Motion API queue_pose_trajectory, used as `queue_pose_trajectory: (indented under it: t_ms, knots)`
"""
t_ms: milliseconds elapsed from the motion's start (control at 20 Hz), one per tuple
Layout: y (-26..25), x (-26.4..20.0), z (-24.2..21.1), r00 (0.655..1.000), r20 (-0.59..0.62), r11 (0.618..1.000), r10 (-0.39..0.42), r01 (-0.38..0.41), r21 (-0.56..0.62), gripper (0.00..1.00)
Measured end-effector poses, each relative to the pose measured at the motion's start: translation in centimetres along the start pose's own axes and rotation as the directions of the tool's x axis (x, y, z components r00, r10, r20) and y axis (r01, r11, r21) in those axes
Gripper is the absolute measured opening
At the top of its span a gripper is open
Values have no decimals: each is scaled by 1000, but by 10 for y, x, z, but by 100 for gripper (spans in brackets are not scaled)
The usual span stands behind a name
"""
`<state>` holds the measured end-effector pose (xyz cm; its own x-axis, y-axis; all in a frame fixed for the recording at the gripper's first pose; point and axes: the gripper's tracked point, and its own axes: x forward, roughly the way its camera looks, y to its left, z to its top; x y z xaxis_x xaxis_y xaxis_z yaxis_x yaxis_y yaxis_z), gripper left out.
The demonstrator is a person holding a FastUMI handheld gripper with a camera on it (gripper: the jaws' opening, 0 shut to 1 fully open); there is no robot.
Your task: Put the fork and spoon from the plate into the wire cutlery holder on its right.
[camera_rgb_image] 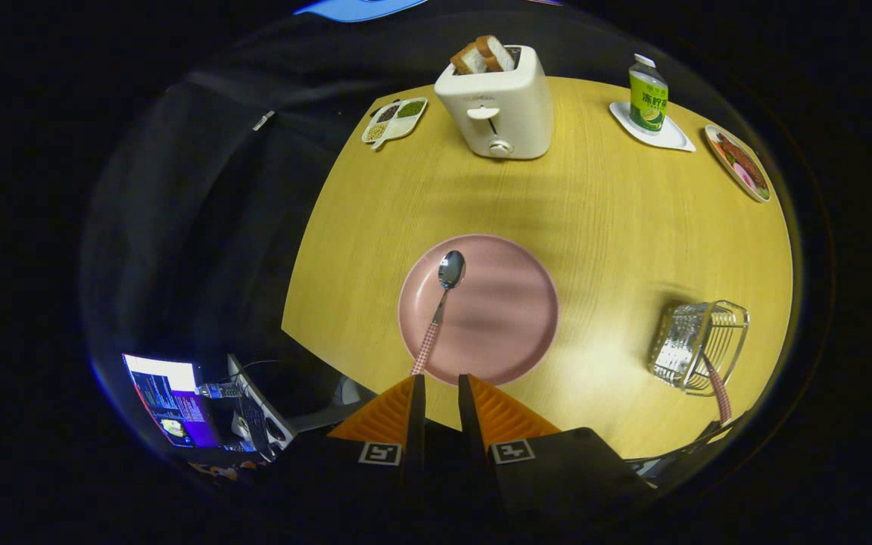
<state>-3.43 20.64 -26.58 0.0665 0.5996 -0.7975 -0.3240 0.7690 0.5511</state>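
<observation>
So approx. halfway, I'd say: a checked handle already sticks out of the wire holder (699,347) near the desk's right edge, prob. the fork, though I can't see its head. Spoon (441,303) is left, lying on the pink plate (508,318) w/ its handle over the near rim. My hand-held gripper (441,397) is empty, fingers nearly closed, just short of that handle. Toaster (498,106), bottle (647,94) and snack tray (394,119) sit along the far edge; nothing blocks the way.
</observation>
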Motion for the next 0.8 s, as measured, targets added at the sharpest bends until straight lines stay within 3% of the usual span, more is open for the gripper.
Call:
queue_pose_trajectory:
  t_ms: [350, 800]
  knots:
    - [9, 78, -5, 998, -33, 996, -58, 60, 69, 28]
    - [-8, 139, -11, 984, -80, 981, -162, 170, 99, 29]
